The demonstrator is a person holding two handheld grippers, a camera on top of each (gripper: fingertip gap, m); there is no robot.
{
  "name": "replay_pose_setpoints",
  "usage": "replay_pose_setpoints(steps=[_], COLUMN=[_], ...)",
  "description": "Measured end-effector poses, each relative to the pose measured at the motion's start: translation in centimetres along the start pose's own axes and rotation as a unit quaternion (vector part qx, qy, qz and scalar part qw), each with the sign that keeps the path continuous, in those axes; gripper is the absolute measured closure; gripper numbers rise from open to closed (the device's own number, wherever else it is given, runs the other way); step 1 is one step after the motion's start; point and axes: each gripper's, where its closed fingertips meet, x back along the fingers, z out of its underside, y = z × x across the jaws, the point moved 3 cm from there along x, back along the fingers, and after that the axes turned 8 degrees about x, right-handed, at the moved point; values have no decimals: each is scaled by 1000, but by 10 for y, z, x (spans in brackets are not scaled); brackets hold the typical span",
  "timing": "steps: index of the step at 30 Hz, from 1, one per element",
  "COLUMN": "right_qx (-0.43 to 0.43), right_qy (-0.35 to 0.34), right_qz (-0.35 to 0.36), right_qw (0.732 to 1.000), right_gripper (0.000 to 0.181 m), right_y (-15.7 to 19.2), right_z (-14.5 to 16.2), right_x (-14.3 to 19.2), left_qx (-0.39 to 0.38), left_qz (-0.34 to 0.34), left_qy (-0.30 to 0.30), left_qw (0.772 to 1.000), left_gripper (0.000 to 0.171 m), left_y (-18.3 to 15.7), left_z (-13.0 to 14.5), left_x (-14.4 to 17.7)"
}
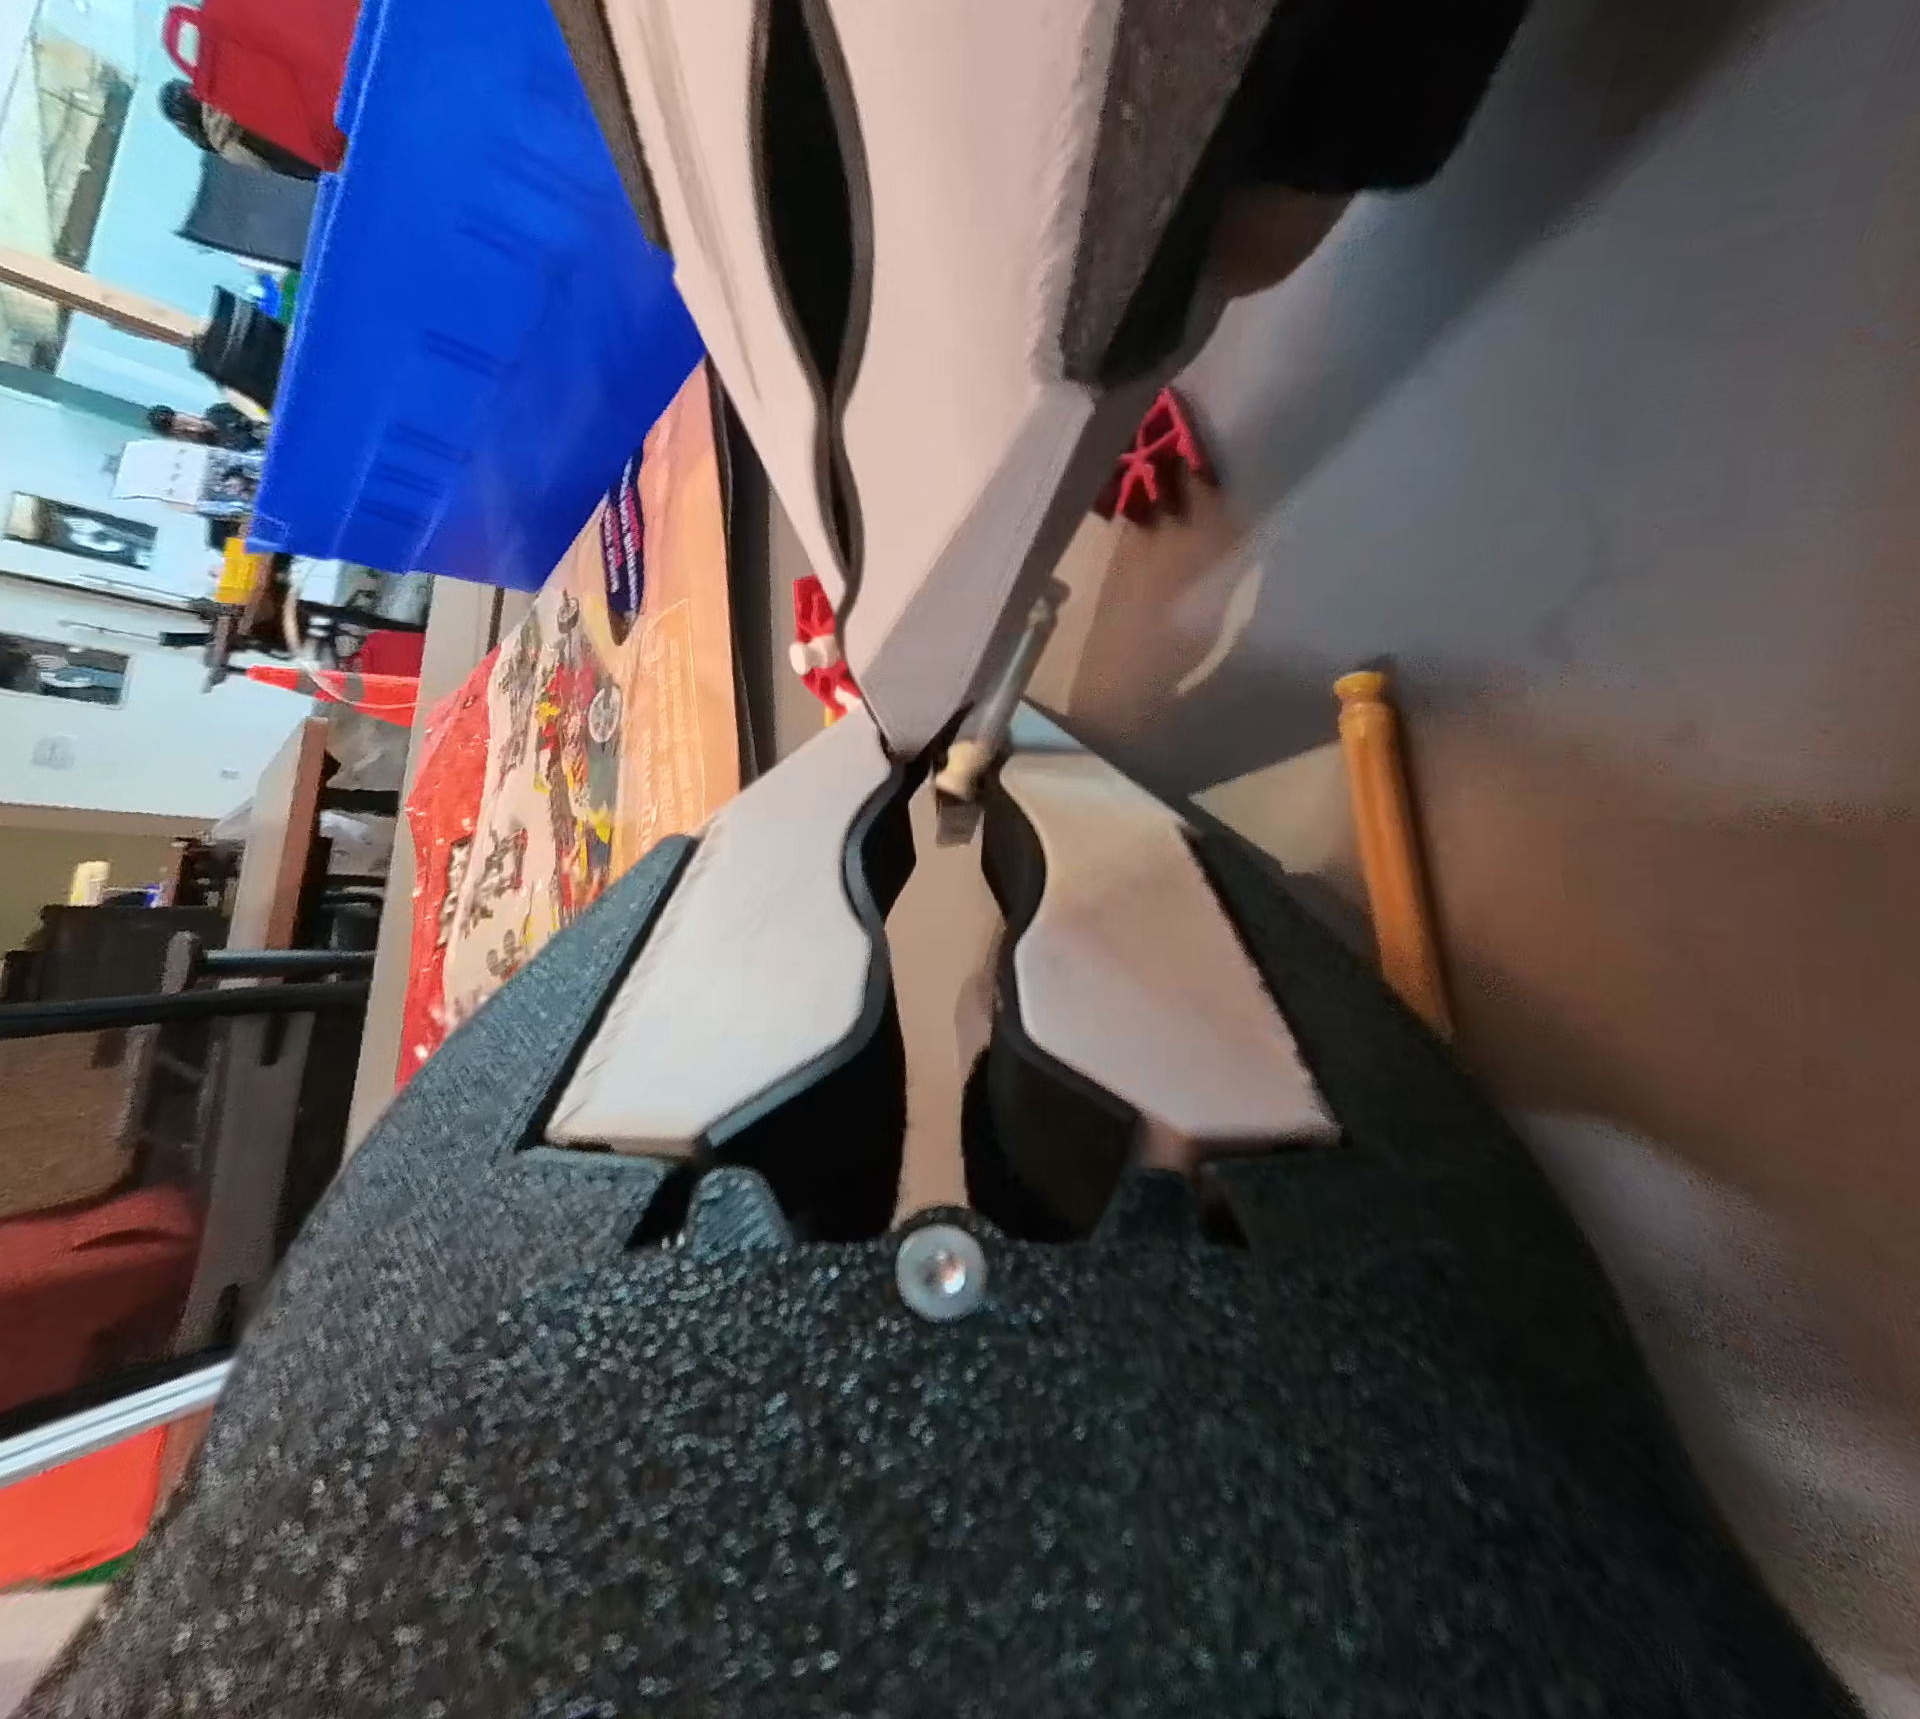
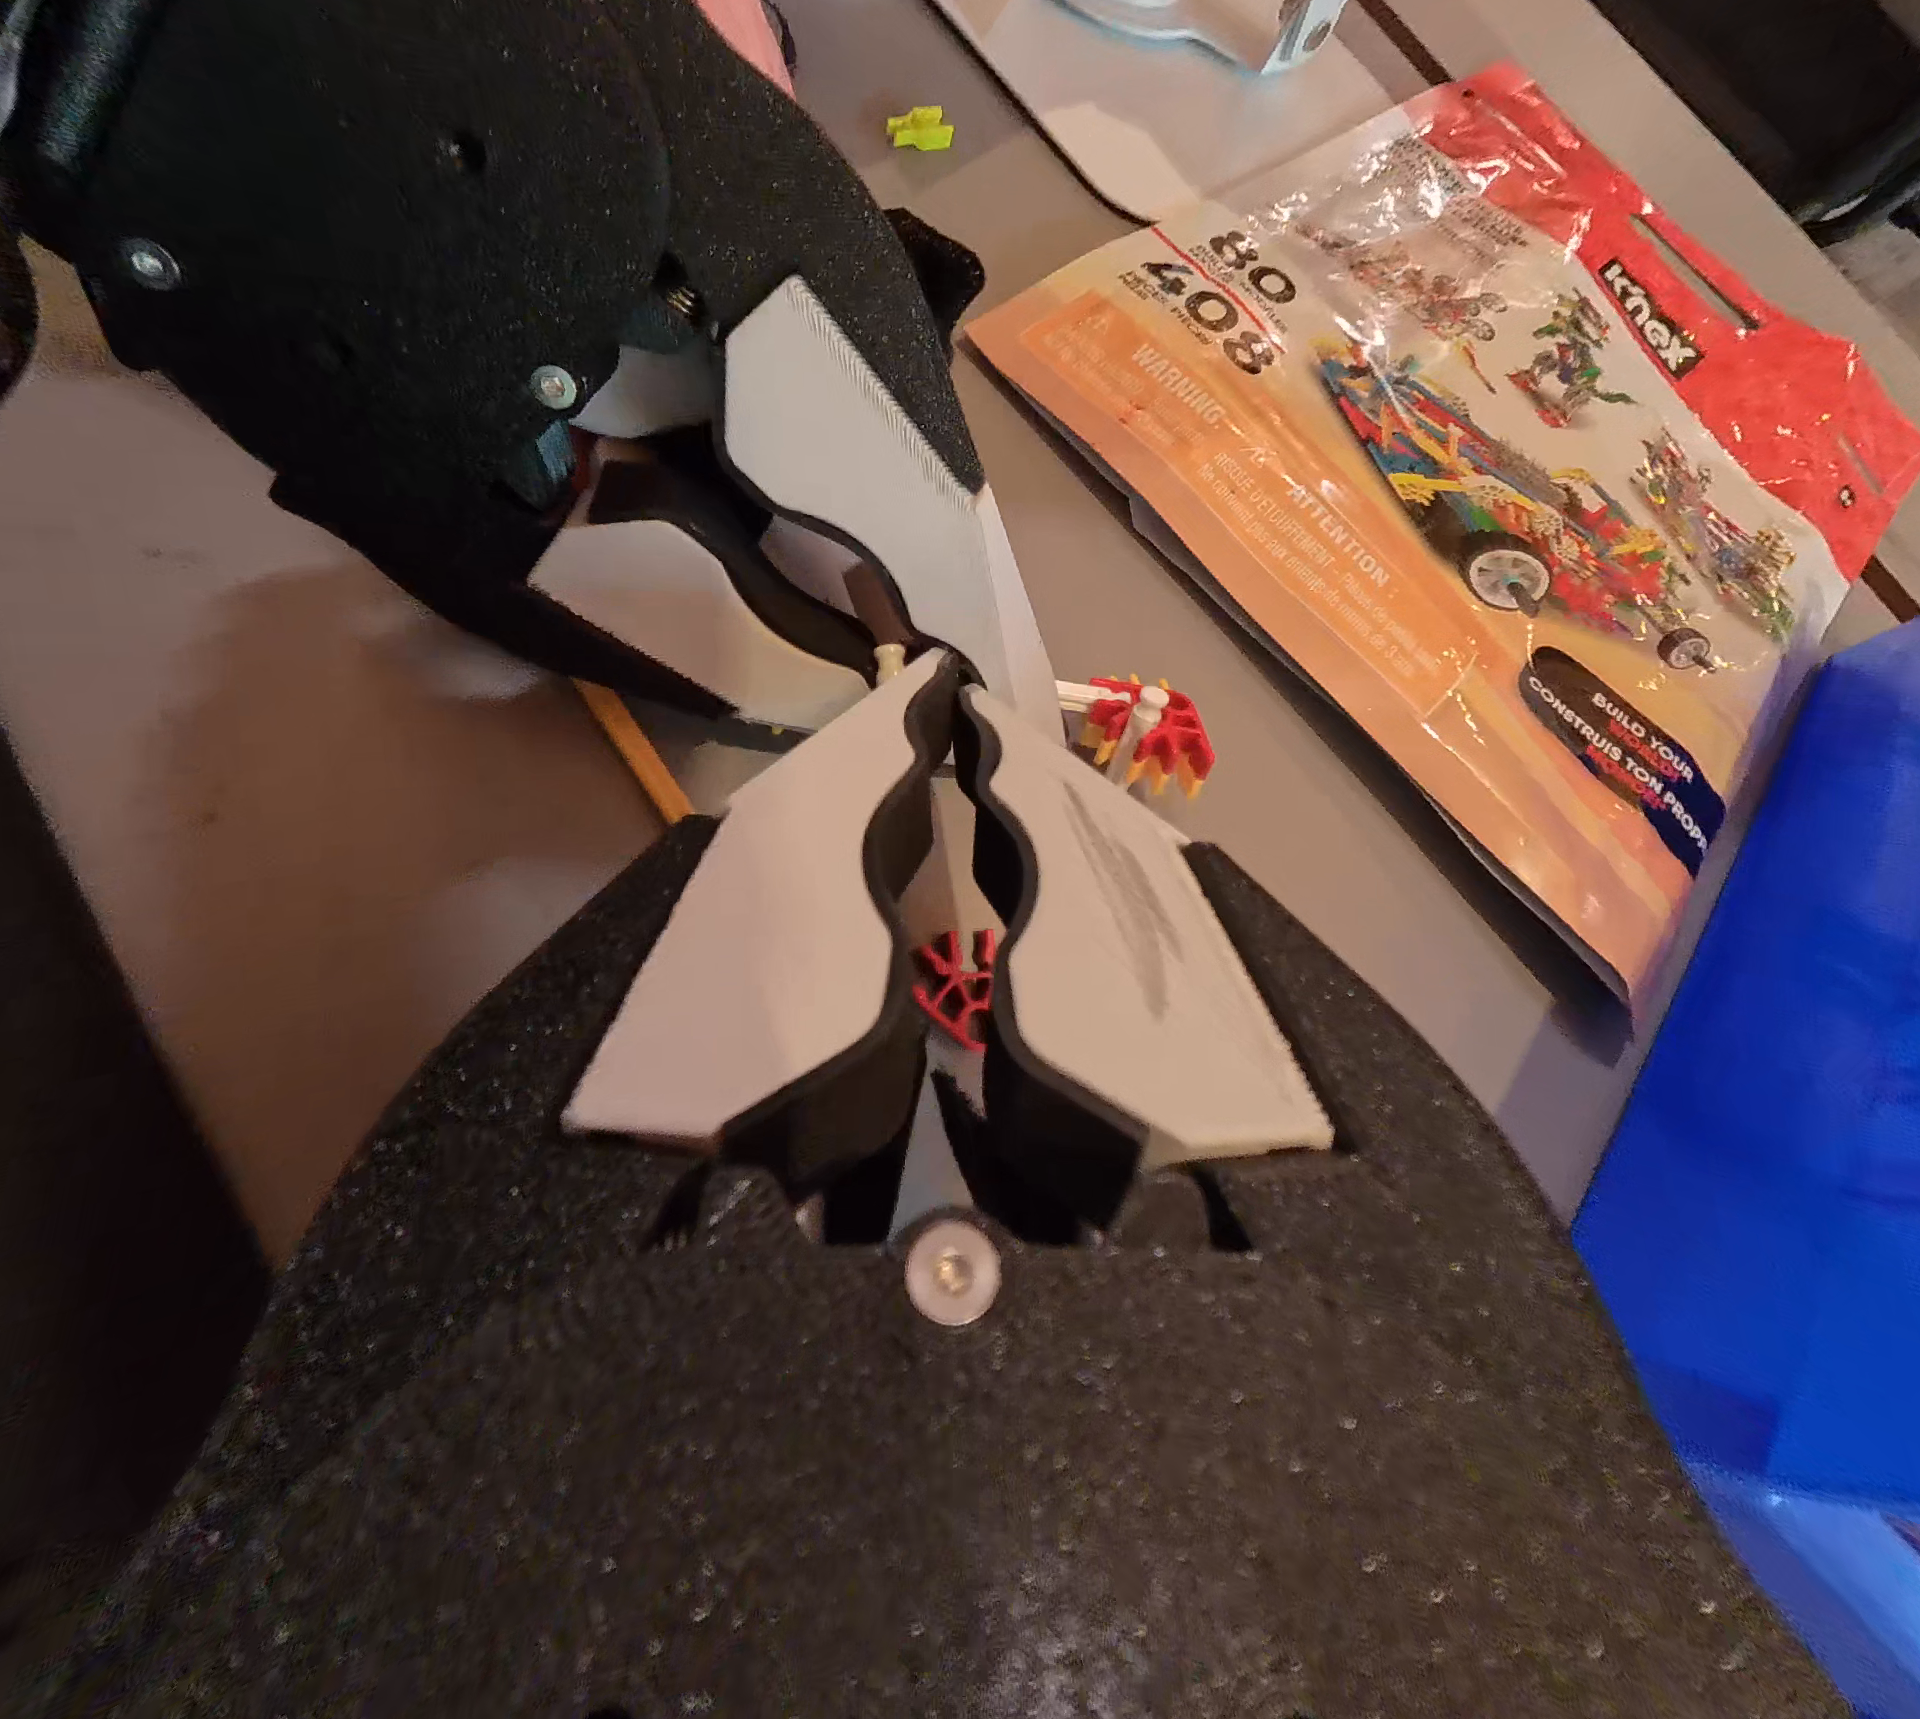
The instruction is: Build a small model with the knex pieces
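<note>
Together, the left gripper (image 1: 940, 770) and right gripper (image 2: 954, 693) meet tip to tip, each pinching a small grey rod (image 1: 1013, 682); a red connector (image 2: 1169, 739) lies at two o'clock on the worktop (image 2: 312, 734).

This looks like a shared lab or workshop room set up for tabletop work. The grey table (image 2: 1091, 506) is the landmark. On it lies a crinkly toy construction-kit bag (image 2: 1455, 464), with a blue plastic bin (image 1: 457, 298) just beside the bag, and small red and yellow building pieces (image 2: 1143, 729), an orange rod (image 1: 1387, 848) and a lime green piece (image 2: 920, 129) scattered over the tabletop. Beyond the table's far edge the left wrist view shows a bright open room with glass partitions, red tote bags (image 1: 275, 38), an orange traffic cone (image 1: 332, 682) and dark chairs.
</note>
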Motion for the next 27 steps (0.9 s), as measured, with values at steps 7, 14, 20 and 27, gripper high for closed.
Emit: replay_pose_setpoints(steps=[7, 14, 20, 27], right_qx=[-15, -60, -59, -80], right_qy=[-13, -33, -5, 40], right_qz=[2, -4, -35, -39], right_qw=[1000, 998, 998, 995], right_gripper=[181, 181, 176, 165], right_y=[-5, -9, 4, 18], right_z=[1, 5, 12, 16], right_x=[2, 16, 26, 24], left_qx=[-1, 25, 38, 50], left_qz=[-3, 11, 25, 32], left_qy=[7, 1, -4, -6], left_qw=[1000, 1000, 999, 998], left_gripper=[168, 167, 167, 167], left_y=[4, 6, 5, 3], left_z=[1, 1, 1, 1], left_x=[-2, -1, 2, 8])
